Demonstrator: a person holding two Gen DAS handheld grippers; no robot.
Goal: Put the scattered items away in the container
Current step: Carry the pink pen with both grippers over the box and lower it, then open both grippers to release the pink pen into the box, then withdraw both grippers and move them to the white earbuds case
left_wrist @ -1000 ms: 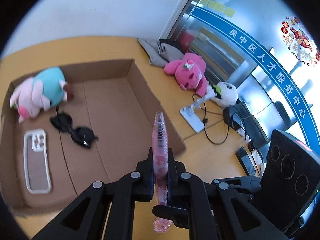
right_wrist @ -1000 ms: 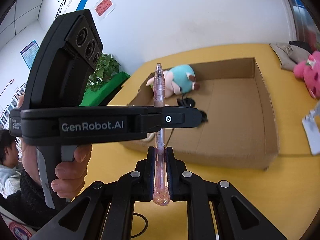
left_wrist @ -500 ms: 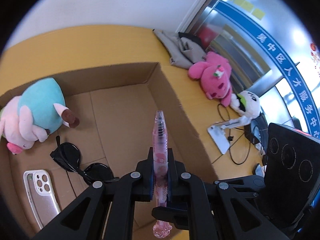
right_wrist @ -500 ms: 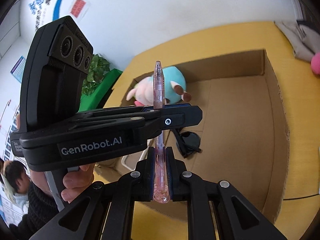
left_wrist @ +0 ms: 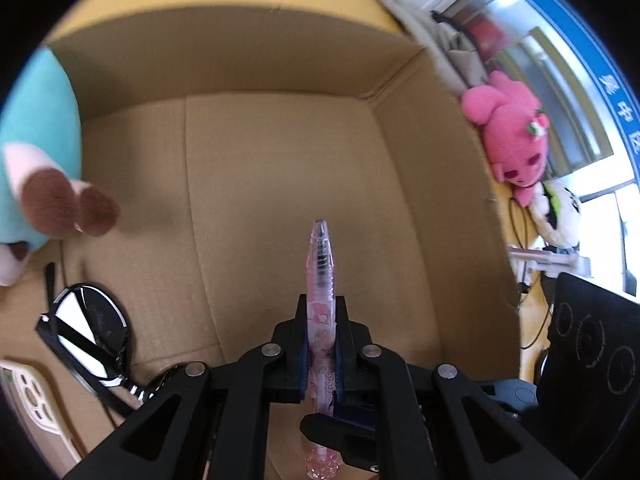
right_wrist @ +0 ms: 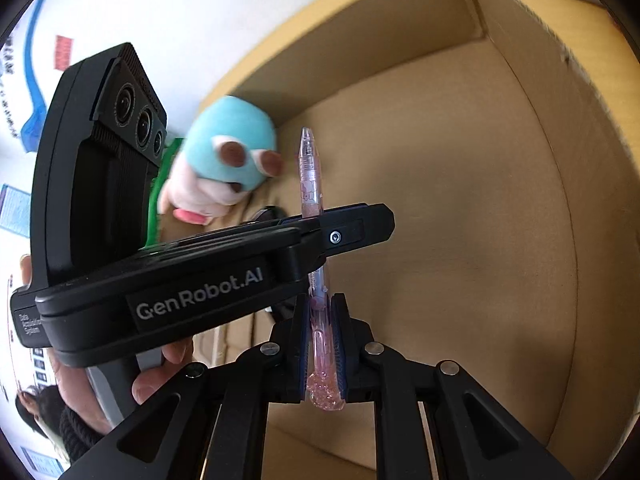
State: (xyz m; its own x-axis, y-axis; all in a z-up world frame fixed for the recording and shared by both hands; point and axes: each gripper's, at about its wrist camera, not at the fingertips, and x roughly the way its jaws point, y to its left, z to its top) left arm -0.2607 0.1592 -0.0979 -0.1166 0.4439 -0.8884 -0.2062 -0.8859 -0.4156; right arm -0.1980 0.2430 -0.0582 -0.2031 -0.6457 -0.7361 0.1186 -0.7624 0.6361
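A clear pink pen [left_wrist: 320,264] with a glittery end is held by both grippers at once. My left gripper [left_wrist: 321,308] is shut on its printed middle. My right gripper [right_wrist: 321,312] is shut on its lower end, and its black body [left_wrist: 592,360] shows at the right in the left wrist view. In the right wrist view the left gripper [right_wrist: 352,228] crosses from the left, clamped on the pen [right_wrist: 310,176]. The pen tip points down over the floor of the open cardboard box [left_wrist: 240,52], inside its walls [right_wrist: 560,100].
In the box lie a blue and pink plush [left_wrist: 36,132], black sunglasses [left_wrist: 88,328] and a white phone case [left_wrist: 28,396] on the left side. Outside its right wall sit a pink plush [left_wrist: 512,136], a white plush [left_wrist: 556,216] and cables. A person's hand [right_wrist: 160,368] holds the left gripper.
Both grippers, still clamped on the pen, have come down and forward from above the table edge to inside the box. The box floor now fills both views.
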